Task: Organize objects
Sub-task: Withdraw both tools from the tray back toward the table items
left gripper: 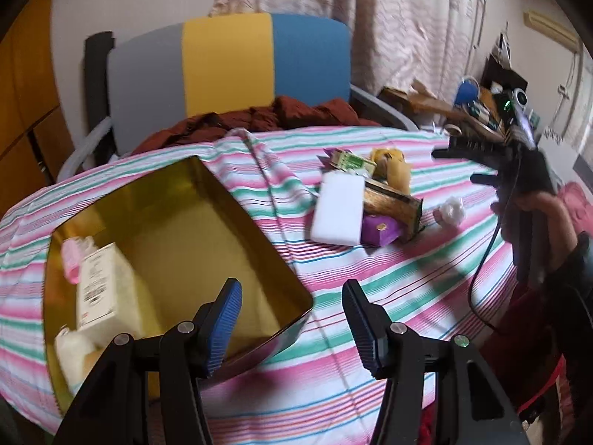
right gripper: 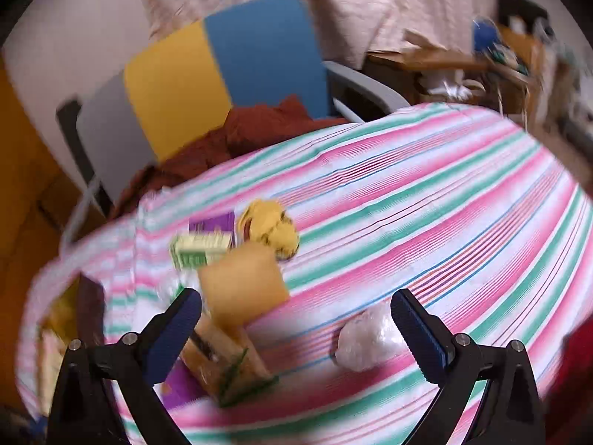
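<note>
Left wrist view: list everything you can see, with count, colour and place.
tin: 1, gold, near left on cloth
carton: 1, white, inside tin
pink item: 1, inside tin, behind carton
white block: 1, mid-table
purple box: 1, right of block
green box: 1, behind block
yellow item: 1, far pile
white wad: 1, right of pile
cloth: 1, striped pink and green
chair: 1, grey, yellow, blue, behind
left gripper: jaws open, empty
right gripper: open, above table

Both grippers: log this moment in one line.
left gripper: open, empty, over gold tin | right gripper: open, empty, near pile | white block: on cloth
</note>
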Demonstrator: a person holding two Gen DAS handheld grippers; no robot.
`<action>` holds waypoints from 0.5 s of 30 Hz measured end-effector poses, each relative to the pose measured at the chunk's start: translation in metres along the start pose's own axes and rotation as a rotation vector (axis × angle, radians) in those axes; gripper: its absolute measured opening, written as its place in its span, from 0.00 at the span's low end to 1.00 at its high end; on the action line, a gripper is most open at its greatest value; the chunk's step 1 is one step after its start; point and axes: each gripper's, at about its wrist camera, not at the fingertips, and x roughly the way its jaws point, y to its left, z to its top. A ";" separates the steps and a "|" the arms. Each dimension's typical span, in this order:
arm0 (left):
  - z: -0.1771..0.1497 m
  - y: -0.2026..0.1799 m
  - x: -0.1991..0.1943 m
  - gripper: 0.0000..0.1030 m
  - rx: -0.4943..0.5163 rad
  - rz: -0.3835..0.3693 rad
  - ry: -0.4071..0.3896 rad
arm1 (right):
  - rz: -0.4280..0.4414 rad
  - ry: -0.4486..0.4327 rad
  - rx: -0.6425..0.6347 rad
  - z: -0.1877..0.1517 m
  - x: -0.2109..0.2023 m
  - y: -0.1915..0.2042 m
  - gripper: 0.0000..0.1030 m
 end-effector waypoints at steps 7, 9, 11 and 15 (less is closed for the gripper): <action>0.030 -0.022 0.051 0.59 0.019 -0.028 0.072 | 0.033 0.071 -0.008 0.000 0.009 0.005 1.00; 0.037 -0.027 0.065 0.61 0.025 -0.038 0.094 | 0.034 0.073 -0.034 -0.001 0.009 0.009 1.00; 0.043 -0.031 0.077 0.62 0.041 -0.041 0.100 | 0.040 0.077 -0.050 -0.002 0.010 0.014 1.00; 0.057 -0.034 0.098 0.67 0.061 -0.048 0.115 | 0.045 0.079 -0.052 -0.002 0.013 0.014 1.00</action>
